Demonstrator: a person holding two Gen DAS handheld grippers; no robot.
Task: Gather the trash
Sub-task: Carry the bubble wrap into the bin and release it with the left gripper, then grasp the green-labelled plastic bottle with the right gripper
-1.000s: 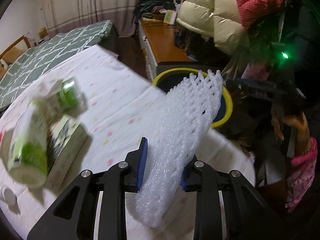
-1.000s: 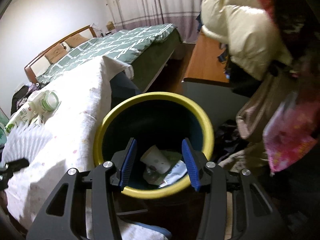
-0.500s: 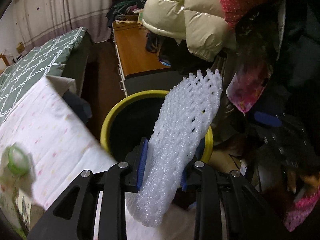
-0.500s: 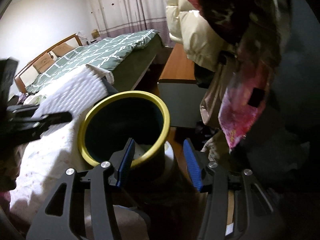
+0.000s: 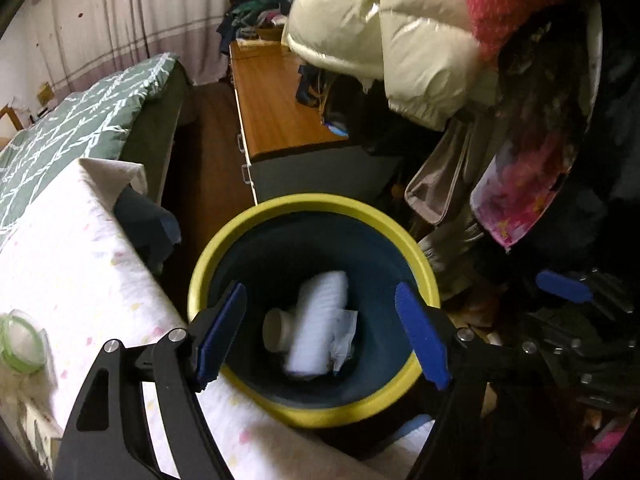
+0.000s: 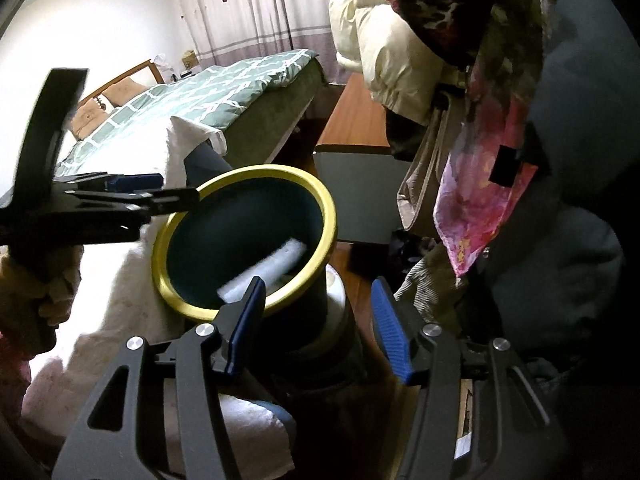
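A dark blue trash bin with a yellow rim (image 5: pixel 316 204) stands beside the table. The white foam net (image 5: pixel 320 320) lies blurred inside it, on a white paper cup (image 5: pixel 276 330) and crumpled wrappers. My left gripper (image 5: pixel 322 332) is open and empty, right above the bin's mouth. In the right wrist view the bin's rim (image 6: pixel 320 196) and the foam net (image 6: pixel 264 274) show too. My right gripper (image 6: pixel 318 328) is open and empty, beside the bin's near right side. The left gripper (image 6: pixel 120 192) shows at the bin's left rim.
A table with a white dotted cloth (image 5: pixel 72 264) lies left of the bin, with a green-lidded jar (image 5: pixel 20 342) at its left edge. A wooden cabinet (image 5: pixel 276 120) stands behind the bin. Hanging coats (image 5: pixel 400 40) and bags (image 6: pixel 480 200) crowd the right. A green bed (image 6: pixel 224 88) is further back.
My left gripper swung from the table to over the bin, opened, and the foam net dropped into the bin. My right gripper drew back to the bin's side.
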